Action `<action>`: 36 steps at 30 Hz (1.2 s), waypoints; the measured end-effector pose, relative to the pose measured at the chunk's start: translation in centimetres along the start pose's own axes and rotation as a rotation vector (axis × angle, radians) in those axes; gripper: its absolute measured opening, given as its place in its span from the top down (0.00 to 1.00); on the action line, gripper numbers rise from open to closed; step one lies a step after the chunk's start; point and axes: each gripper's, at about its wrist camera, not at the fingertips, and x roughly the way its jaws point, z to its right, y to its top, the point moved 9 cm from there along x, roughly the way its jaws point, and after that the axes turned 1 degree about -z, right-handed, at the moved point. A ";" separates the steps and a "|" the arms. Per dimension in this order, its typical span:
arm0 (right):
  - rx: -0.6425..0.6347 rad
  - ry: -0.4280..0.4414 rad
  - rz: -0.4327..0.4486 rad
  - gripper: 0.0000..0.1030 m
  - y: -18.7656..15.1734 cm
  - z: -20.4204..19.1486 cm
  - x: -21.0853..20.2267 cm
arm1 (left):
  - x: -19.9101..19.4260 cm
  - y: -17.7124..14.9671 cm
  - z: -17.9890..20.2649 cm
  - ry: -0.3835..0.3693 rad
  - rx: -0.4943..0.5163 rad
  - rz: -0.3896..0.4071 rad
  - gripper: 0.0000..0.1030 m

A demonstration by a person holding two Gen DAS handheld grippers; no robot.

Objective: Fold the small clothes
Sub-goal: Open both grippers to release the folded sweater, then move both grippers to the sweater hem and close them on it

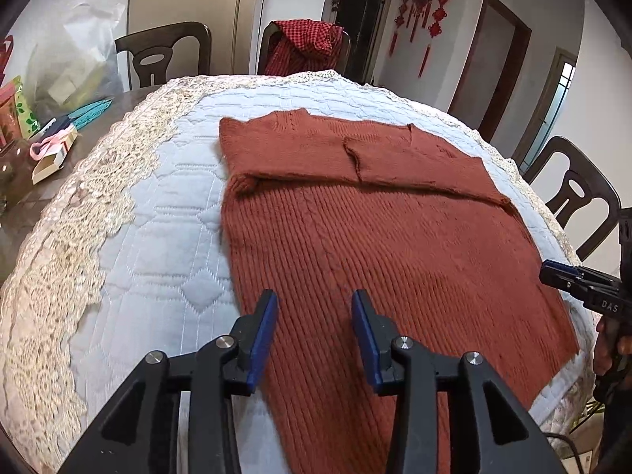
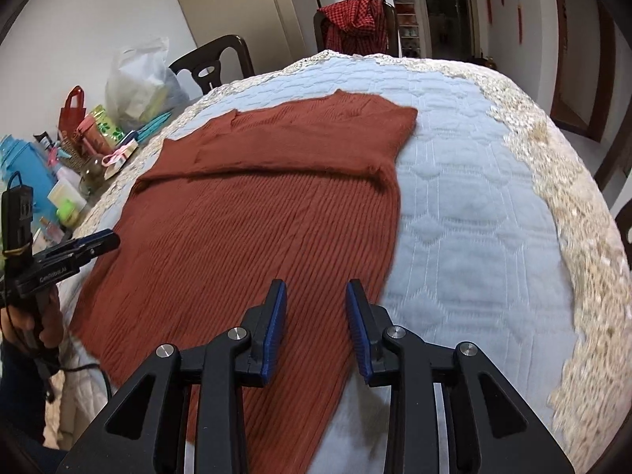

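Left wrist view: rust sweater (image 1: 355,237) flat on quilted table cover (image 1: 166,213), sleeves folded across the chest, left gripper (image 1: 314,330) and right gripper (image 2: 315,322) both spread, empty, above the hem; next, probably pinching both hem corners and folding upward.

Soft, even indoor daylight, strong fisheye bending (black vignette corners), slight blur at edges.
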 end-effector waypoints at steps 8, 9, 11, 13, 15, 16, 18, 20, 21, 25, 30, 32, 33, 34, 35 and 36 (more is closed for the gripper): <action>0.014 -0.001 0.021 0.63 -0.7 -0.6 -0.9 | -1.2 -1.2 1.1 0.040 0.022 0.015 0.57; 0.012 0.000 0.023 0.63 -0.8 -0.7 -1.1 | -1.3 -1.3 1.1 0.044 0.023 0.017 0.57; 0.011 0.002 0.025 0.63 -0.9 -0.9 -1.3 | -1.6 -1.6 1.1 0.049 0.024 0.019 0.57; 0.010 0.004 0.028 0.63 -1.2 -1.0 -1.6 | -2.0 -1.8 1.0 0.058 0.026 0.023 0.56; 0.011 0.003 0.030 0.63 -1.4 -1.2 -1.8 | -2.3 -1.9 0.9 0.065 0.027 0.026 0.54; 0.012 0.003 0.029 0.63 -1.5 -1.2 -1.9 | -2.4 -2.0 0.8 0.070 0.028 0.027 0.52; 0.018 0.003 0.030 0.63 -1.7 -1.2 -1.9 | -2.6 -2.1 0.7 0.080 0.028 0.030 0.52; 0.024 0.004 0.031 0.63 -1.9 -1.2 -2.0 | -2.8 -2.2 0.5 0.087 0.028 0.031 0.51; 0.029 0.003 0.031 0.62 -2.0 -1.1 -2.1 | -2.8 -2.2 0.4 0.093 0.027 0.031 0.50; 0.052 0.002 0.035 0.57 -2.3 -0.8 -2.4 | -2.9 -2.6 -0.1 0.106 0.016 0.029 0.46; 0.091 -0.001 0.036 0.56 -2.7 0.1 -2.5 | -2.6 -3.7 -0.9 0.094 -0.026 0.003 0.44; 0.106 0.006 0.027 0.56 -3.0 0.4 -2.4 | -2.9 -4.0 -0.9 0.073 -0.049 0.010 0.44; 0.114 0.011 0.020 0.56 -3.2 0.4 -2.3 | -3.0 -4.2 -0.9 0.060 -0.058 0.010 0.44; 0.120 0.019 0.015 0.56 -3.4 0.4 -2.2 | -3.1 -4.4 -0.7 0.041 -0.067 0.008 0.44; 0.120 0.024 0.019 0.56 -3.5 0.3 -2.3 | -3.3 -4.5 -0.5 0.025 -0.075 0.006 0.44; 0.117 0.027 0.022 0.55 -3.6 0.2 -2.3 | -3.4 -4.7 -0.3 0.008 -0.079 0.004 0.44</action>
